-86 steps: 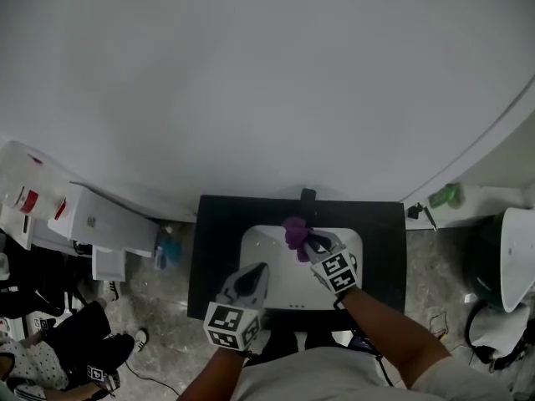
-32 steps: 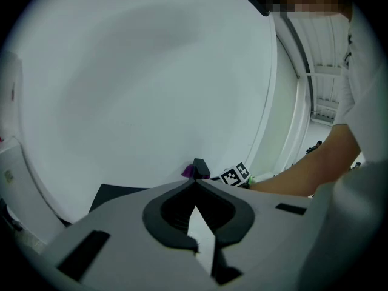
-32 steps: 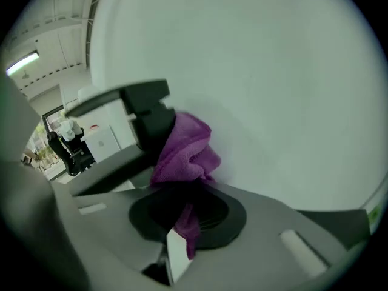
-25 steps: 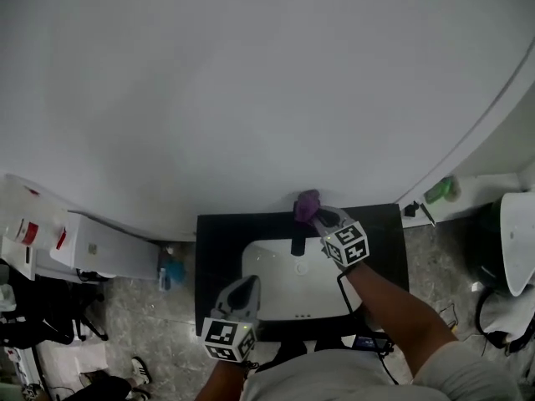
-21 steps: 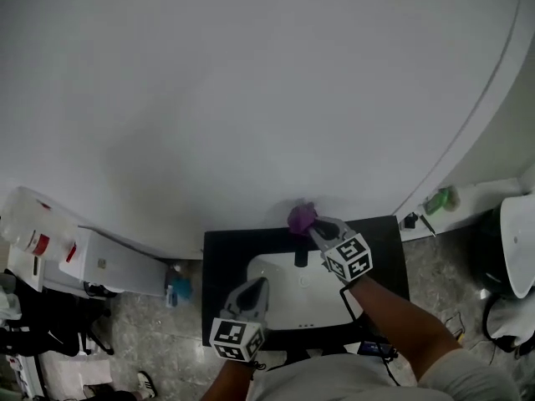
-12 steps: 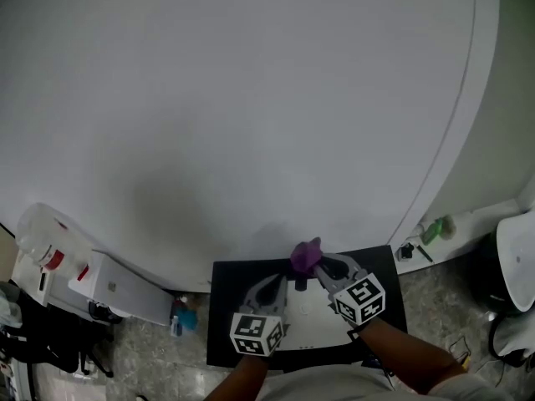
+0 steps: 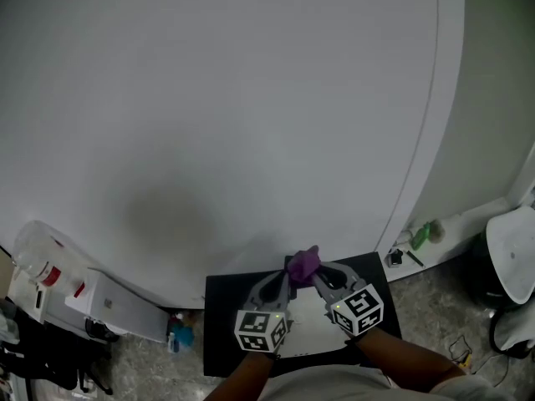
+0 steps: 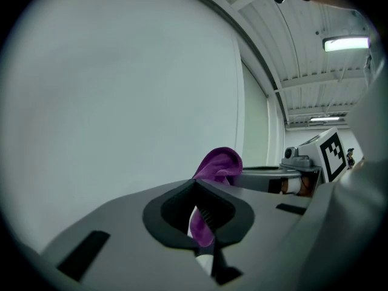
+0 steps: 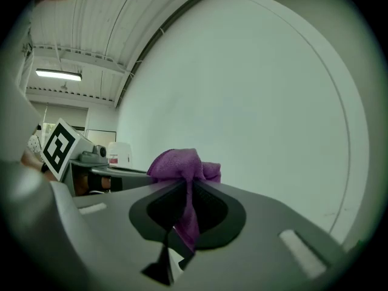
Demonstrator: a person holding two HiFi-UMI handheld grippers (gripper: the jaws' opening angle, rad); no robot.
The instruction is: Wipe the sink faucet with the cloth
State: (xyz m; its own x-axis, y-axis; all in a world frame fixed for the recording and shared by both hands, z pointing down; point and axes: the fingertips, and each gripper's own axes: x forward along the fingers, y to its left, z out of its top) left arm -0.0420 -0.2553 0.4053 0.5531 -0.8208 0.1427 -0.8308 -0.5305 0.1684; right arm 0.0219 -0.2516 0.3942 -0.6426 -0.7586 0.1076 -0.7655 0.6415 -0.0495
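Observation:
The purple cloth (image 7: 303,262) is bunched up above the white sink (image 7: 306,322), in front of the wall. My right gripper (image 7: 317,275) is shut on it, and a strip of the cloth (image 9: 177,162) runs down between its jaws. My left gripper (image 7: 282,276) is pressed in from the left. Its jaws look shut on a hanging fold of the same cloth (image 8: 218,164). The two grippers' tips almost touch. Both grippers hide the faucet.
The sink sits in a black countertop (image 7: 219,324) against a plain white wall. White containers (image 7: 50,282) stand at the left, with a blue item (image 7: 176,337) on the floor beside them. To the right are a green bottle (image 7: 422,234) and a white basin (image 7: 512,253).
The right gripper carried the cloth from over the sink up to the wall side. The left gripper rose from the front and closed in on the cloth. The head view tilted upward.

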